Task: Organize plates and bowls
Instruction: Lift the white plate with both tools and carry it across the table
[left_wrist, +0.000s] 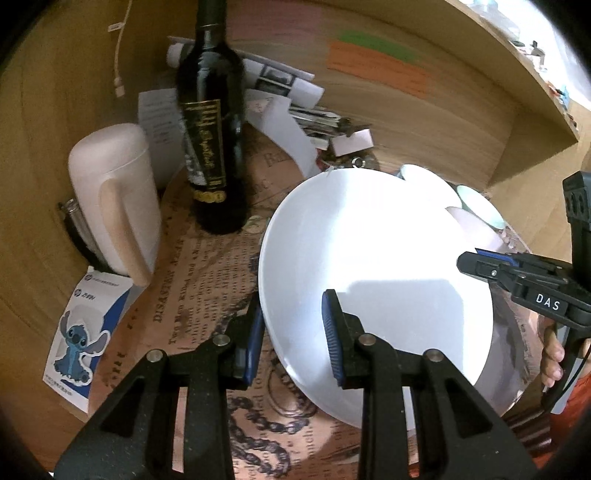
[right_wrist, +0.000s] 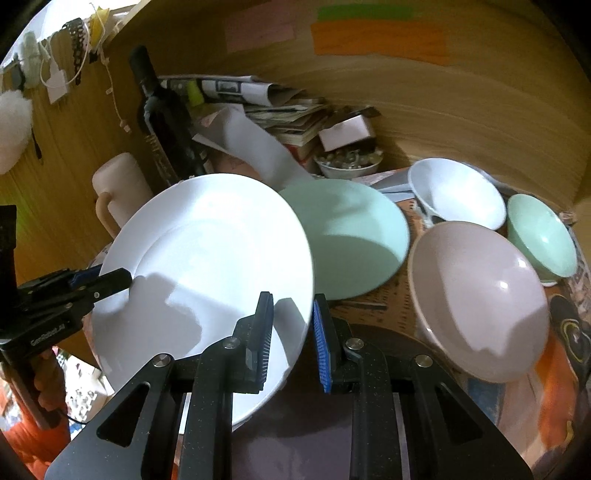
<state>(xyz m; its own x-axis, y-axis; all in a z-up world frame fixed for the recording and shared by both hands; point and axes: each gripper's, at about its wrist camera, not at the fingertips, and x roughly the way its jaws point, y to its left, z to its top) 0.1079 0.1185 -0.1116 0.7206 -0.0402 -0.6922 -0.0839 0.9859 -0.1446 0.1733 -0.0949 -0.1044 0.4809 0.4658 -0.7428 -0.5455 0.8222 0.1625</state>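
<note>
While both grippers clamp the same white plate (right_wrist: 207, 266), it sits tilted above the newsprint-covered table (left_wrist: 207, 280), its rim nearer the right gripper raised. Left gripper (left_wrist: 295, 332) pinches the plate's rim at 6 o'clock in the left wrist view, one pad under and one pad on top. Right gripper (right_wrist: 291, 332) pinches the opposite rim at 6 o'clock in the right wrist view, jaws close together on the edge.

In the right wrist view a mint plate (right_wrist: 354, 236) lies at 1 o'clock from the white plate, partly hidden under its edge. A pink bowl (right_wrist: 476, 299) sits at 3 o'clock, tipped toward the camera. A white bowl (right_wrist: 461, 192) sits at 1 o'clock, with a small mint bowl (right_wrist: 539, 232) just beside it at 2 o'clock.

In the left wrist view a dark wine bottle (left_wrist: 210, 140) stands upright at 11 o'clock from the plate. A pink lidded mug (left_wrist: 114, 199) is at 9 o'clock. A Stitch card (left_wrist: 81, 332) lies at 8 o'clock. Papers (left_wrist: 280, 85) pile at 12 o'clock against the wooden wall.
</note>
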